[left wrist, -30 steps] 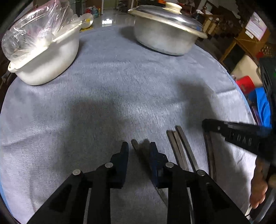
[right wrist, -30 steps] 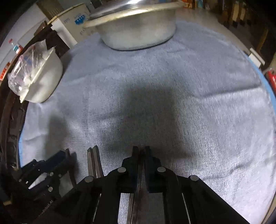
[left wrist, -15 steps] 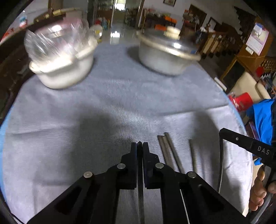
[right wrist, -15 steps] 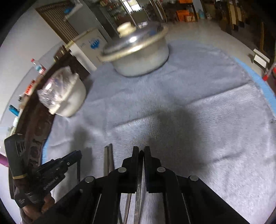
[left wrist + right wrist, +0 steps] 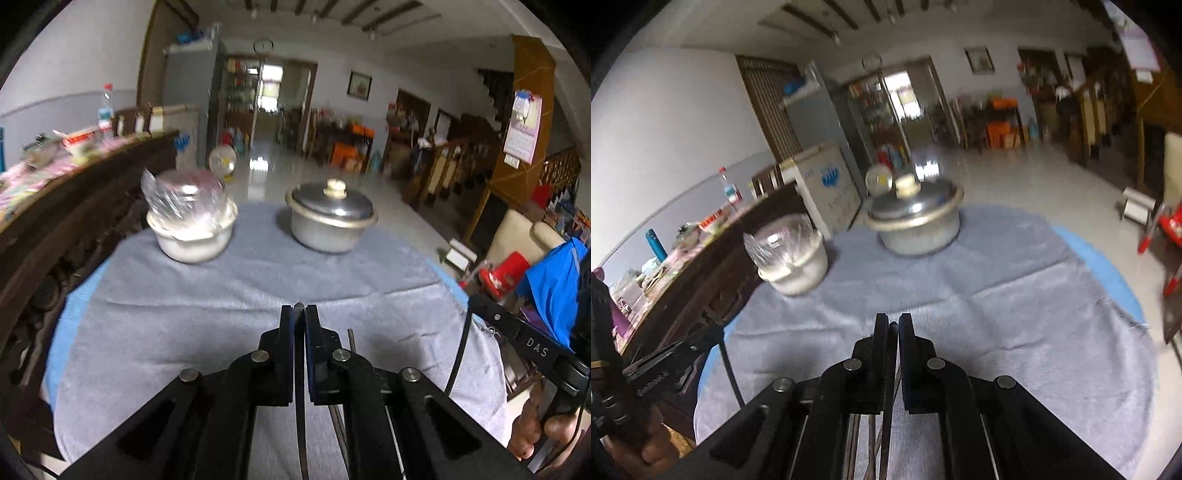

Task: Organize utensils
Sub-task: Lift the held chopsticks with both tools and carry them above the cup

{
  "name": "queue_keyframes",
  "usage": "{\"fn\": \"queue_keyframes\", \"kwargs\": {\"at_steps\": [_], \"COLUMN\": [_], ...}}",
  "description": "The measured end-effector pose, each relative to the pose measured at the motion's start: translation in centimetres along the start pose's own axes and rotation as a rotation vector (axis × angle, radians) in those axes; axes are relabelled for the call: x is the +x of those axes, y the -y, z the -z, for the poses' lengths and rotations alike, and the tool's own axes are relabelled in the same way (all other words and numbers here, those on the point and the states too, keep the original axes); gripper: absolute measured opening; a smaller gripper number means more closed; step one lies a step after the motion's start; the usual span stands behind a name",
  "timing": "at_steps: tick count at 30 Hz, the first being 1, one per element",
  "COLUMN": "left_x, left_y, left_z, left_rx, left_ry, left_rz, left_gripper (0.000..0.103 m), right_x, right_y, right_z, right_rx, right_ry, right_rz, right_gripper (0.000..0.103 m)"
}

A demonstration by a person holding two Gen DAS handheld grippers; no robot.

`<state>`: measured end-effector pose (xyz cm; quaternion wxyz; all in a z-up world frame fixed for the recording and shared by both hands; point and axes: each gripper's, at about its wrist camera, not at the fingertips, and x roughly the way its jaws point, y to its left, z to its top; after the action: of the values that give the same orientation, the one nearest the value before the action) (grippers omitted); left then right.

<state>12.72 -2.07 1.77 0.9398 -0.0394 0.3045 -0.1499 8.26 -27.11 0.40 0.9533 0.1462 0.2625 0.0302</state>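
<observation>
Item: my left tool [image 5: 299, 314] clenched on one thin utensil [image 5: 300, 413], right tool [image 5: 893, 325] on another [image 5: 886, 413], each pinched by its end w/ the length hanging below, prob. for carrying. Spare sticks [image 5: 350, 339] lie at bench [image 5: 184, 314] near edge; both pots sit at far edge, clear of them.

A right hand-held gripper [image 5: 891, 325] clamps a thin dark utensil [image 5: 886, 424] above a grey cloth [image 5: 1015, 332] on a round desk [image 5: 1108, 269]. Beyond sit a lidded metal pot [image 5: 916, 221] and a plastic-covered white bowl [image 5: 794, 266].

Both the left gripper [image 5: 299, 314] and right gripper [image 5: 892, 323] are clamped tight, each apparently pinching something thin.
</observation>
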Motion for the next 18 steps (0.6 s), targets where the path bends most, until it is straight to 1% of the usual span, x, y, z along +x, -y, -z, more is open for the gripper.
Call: {"fn": "queue_keyframes", "kwargs": {"at_steps": [2,5,10,13,18], "left_x": [-2.1,-4.4,-6.6,-8.0,-10.5], "left_y": [0.1,0.0,0.1,0.5,1.3], "left_z": [0.8,1.5,2.4,2.5,2.1], "left_rx": [-0.011,-0.039,-0.088,-0.094,-0.094], "left_ry": [0.045,0.086,0.12,0.149,0.214], "left_rz": [-0.013,-0.014,-0.015,-0.027,-0.038], "left_gripper": [0.006,0.006,0.006,0.006,0.006], "right_x": [-1.9,-4.5,-8.2,-9.9,-12.6], "right_y": [-0.2,-0.6,-1.0,-1.5,-2.1], "right_z": [0.3,0.8,1.3,1.1,0.6], "right_rx": [-0.001,-0.001,0.006,-0.006,-0.015], "right_ry": [0.039,0.098,0.186,0.235,0.304], "right_rz": [0.002,0.008,0.008,0.017,0.005], "right_gripper": [0.006,0.006,0.006,0.006,0.006]}}
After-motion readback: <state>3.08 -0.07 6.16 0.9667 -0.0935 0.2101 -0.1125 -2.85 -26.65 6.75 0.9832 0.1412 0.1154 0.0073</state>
